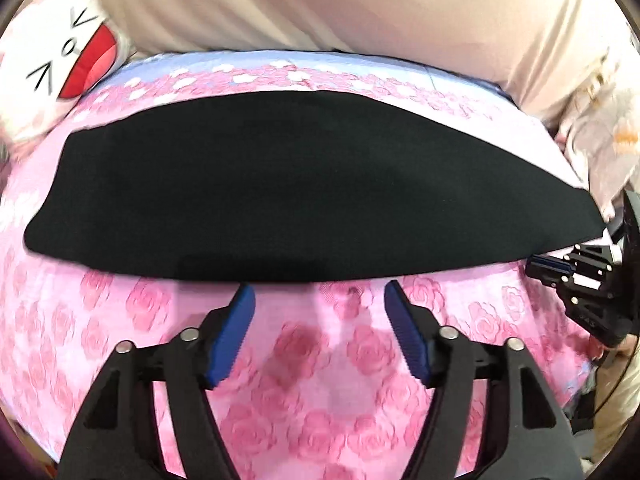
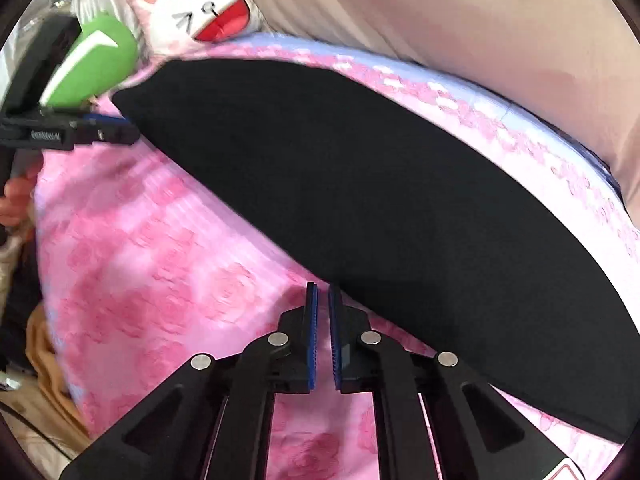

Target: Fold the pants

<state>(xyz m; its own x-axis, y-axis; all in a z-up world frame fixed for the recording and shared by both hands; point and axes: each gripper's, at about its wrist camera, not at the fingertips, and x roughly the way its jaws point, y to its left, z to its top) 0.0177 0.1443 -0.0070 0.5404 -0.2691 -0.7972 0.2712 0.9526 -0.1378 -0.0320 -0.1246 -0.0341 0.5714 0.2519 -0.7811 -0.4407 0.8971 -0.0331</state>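
The black pants (image 1: 304,184) lie folded lengthwise as one long flat strip on the pink rose bedsheet (image 1: 320,360). My left gripper (image 1: 319,294) is open, its blue pads just short of the strip's near edge, holding nothing. In the right wrist view the pants (image 2: 360,200) run from upper left to lower right. My right gripper (image 2: 323,294) has its blue pads almost together, a thin gap between them, at the near edge of the pants; no cloth shows between them. The left gripper (image 2: 120,126) shows at the strip's far left end.
A white cat-face pillow (image 1: 60,60) lies at the head of the bed and shows in the right wrist view (image 2: 200,12). A beige curtain or cover (image 1: 340,0) hangs behind the bed. The right gripper (image 1: 548,270) sits at the pants' right end.
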